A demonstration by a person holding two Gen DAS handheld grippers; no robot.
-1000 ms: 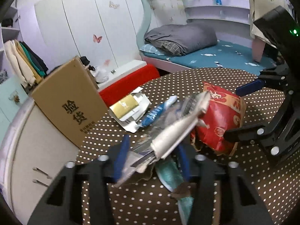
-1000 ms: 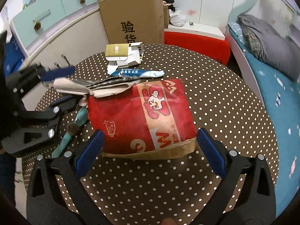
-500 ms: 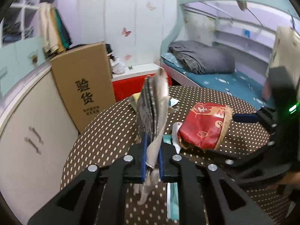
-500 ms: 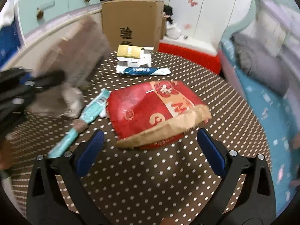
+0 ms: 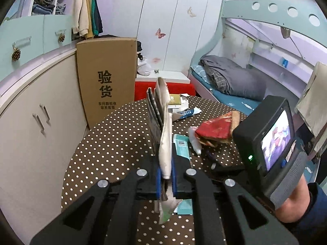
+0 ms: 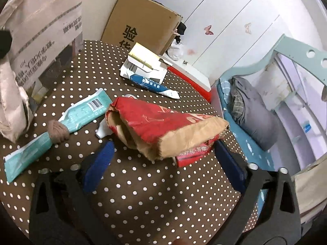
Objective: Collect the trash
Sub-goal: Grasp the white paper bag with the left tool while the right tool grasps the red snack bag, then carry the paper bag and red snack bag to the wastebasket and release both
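My left gripper (image 5: 165,175) is shut on a folded newspaper (image 5: 163,126) and holds it upright above the polka-dot table (image 5: 114,143); the paper also shows at the left edge of the right wrist view (image 6: 38,40). My right gripper (image 6: 163,161) is open, its blue pads either side of the near end of a red paper bag (image 6: 163,122), which lies open on the table and also shows in the left wrist view (image 5: 214,130). A teal wrapper (image 6: 61,122) tied with a brown band lies left of the bag.
A white and gold opened carton (image 6: 143,65) and a blue and white sachet (image 6: 155,85) lie at the table's far side. A tall cardboard box (image 5: 106,77) stands behind the table beside cabinets (image 5: 30,122). A bed (image 5: 231,81) is at the right.
My left gripper has lifted the newspaper off the table and turned it upright. My right gripper has come closer to the red bag, whose near end is raised.
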